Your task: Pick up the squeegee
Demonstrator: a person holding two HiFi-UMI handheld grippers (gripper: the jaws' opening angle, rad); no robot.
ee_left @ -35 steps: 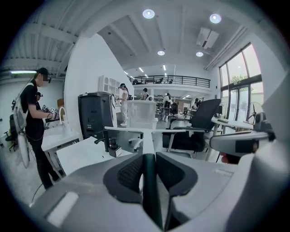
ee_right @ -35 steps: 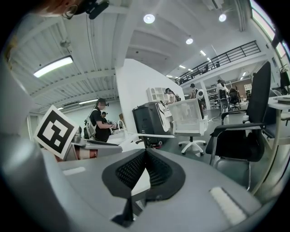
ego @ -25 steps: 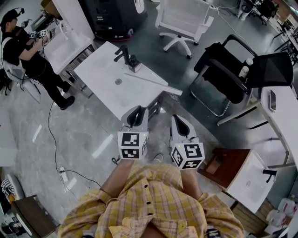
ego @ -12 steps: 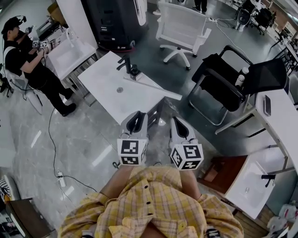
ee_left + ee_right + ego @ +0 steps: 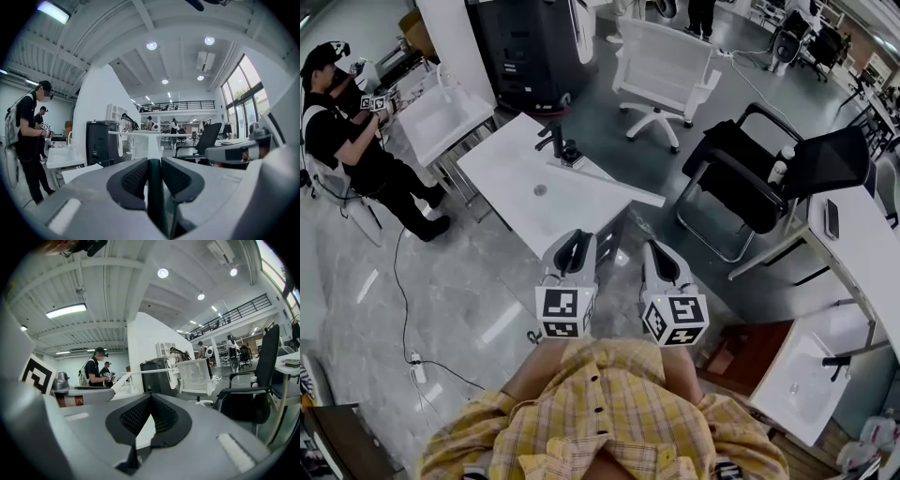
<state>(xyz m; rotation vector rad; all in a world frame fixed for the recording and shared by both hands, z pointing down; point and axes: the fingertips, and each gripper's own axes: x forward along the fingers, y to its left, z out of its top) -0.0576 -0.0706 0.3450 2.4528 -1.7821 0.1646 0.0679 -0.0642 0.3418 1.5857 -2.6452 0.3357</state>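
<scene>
White squeegee [image 5: 614, 180]: likely light, stiff bar; grab mid-length.
Left gripper [image 5: 154, 161]: slightly ajar, empty.
Right gripper [image 5: 150, 396]: pads together, empty.

White rectangular table [image 5: 517, 183] now lies lower, nearer frame centre. Grey left gripper [image 5: 575, 241] and right gripper [image 5: 660, 248] sit slightly lower too.

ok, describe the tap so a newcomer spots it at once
Find the white table in the middle of the head view. On its far edge stands the black tap. It is the only tall dark thing there; the round drain and the pale strip lie flat.
</scene>
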